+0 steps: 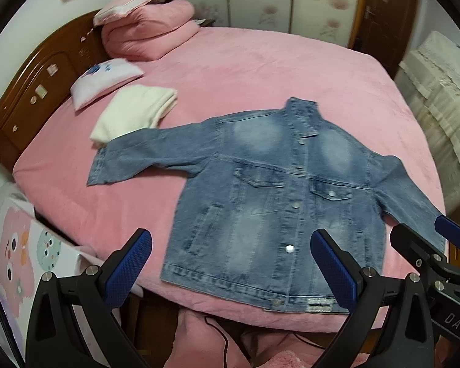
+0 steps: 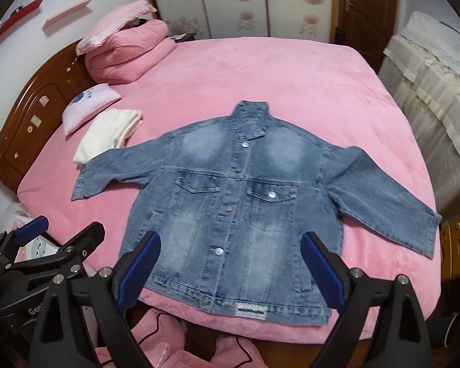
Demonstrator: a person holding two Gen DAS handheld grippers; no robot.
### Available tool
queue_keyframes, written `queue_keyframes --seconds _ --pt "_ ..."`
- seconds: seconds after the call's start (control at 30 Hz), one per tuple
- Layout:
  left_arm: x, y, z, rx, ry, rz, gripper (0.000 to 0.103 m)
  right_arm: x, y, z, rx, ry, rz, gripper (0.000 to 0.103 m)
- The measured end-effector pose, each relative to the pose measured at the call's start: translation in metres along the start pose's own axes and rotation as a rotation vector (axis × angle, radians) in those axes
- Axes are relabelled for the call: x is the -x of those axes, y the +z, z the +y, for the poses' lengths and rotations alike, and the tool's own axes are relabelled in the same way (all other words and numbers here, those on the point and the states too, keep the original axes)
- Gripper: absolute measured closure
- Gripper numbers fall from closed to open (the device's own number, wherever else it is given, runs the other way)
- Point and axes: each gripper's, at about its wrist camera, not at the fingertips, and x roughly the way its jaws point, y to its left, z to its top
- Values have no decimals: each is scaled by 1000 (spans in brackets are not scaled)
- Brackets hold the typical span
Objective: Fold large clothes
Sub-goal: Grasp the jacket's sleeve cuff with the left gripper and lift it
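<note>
White letters "DAS" stand on the black body of the right tool (image 1: 431,242), seen at the lower right edge of the left wrist view; the word is cut off by the frame. In the right wrist view, pale letters "Gen" show on the black body of the left tool (image 2: 63,230), at the lower left, and the rest is hidden behind the near finger. The jacket (image 2: 230,205) carries a pale woven patch on its hem, too blurred to read. The pillow (image 2: 87,104) bears a blue print, likewise not readable
</note>
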Motion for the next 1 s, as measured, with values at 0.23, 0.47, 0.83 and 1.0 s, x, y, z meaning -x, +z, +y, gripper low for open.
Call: queue_keyframes --seconds 0.23,0.47,0.83,1.0 --pt "-67 -5 73 161 -8 243 1 -40 14 56 105 61 30 16" --pt "-145 7 221 471 -131 315 1 -91 18 142 261 14 2 16" --pt "-322 40 423 885 -33 324 11 -191 42 294 333 96 126 16" --pt "-386 19 476 1139 -80 357 23 -221 38 314 325 91 228 16"
